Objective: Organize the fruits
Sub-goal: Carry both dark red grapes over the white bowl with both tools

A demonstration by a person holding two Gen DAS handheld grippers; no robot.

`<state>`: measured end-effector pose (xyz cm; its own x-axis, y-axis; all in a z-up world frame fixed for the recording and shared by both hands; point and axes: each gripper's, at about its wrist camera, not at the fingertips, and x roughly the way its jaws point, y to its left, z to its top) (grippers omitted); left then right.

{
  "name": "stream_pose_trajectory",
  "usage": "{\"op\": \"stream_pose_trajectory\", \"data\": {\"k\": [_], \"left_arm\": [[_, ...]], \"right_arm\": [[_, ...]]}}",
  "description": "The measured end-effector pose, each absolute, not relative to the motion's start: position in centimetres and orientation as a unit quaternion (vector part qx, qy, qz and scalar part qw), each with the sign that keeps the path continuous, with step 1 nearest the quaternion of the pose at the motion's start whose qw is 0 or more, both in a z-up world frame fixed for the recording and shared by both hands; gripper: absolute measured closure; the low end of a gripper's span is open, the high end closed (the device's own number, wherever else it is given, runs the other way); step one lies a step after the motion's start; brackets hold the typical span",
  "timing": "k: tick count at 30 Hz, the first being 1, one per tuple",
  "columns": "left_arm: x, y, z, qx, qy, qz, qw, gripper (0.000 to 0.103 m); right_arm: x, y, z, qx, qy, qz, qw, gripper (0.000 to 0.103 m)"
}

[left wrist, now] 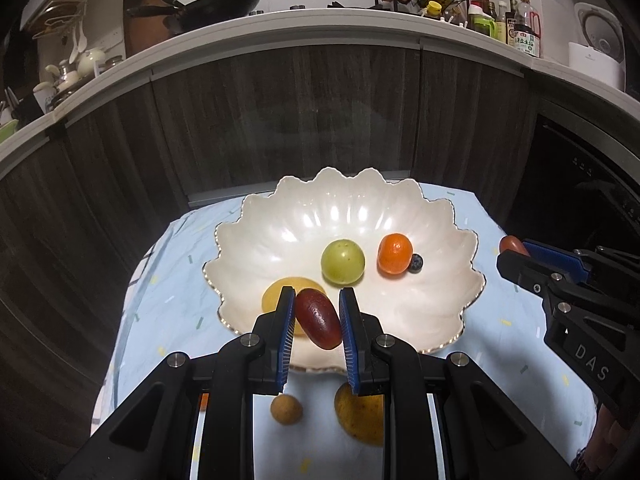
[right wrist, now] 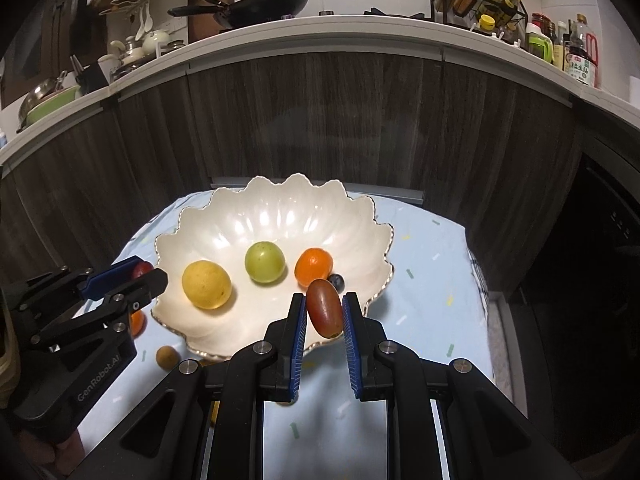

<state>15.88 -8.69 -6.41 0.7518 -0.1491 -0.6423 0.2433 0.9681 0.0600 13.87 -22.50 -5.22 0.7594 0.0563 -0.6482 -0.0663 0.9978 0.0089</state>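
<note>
Two grippers, left (left wrist: 314,312) and right (right wrist: 323,314), are each clamped on a dark red oval fruit you hold above the scalloped bowl (left wrist: 440,300).

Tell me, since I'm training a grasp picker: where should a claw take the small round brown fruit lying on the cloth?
Grip the small round brown fruit across its middle, coming from above. It is a near-sphere sitting alone on the cloth, clear of the bowl, so any pinch direction probably works.
</note>
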Motion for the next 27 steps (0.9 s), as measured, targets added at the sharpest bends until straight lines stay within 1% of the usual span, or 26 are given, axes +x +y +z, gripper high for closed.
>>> {"op": "stream_pose_trajectory", "data": {"k": [27], "left_arm": [[20.9, -10.3, -9.7, 0.058, 0.379, -0.131, 0.914, 0.08]], "right_arm": [[19.4, -22.6, -8.2, 0.008, 0.383, 0.048, 0.922, 0.083]]}}
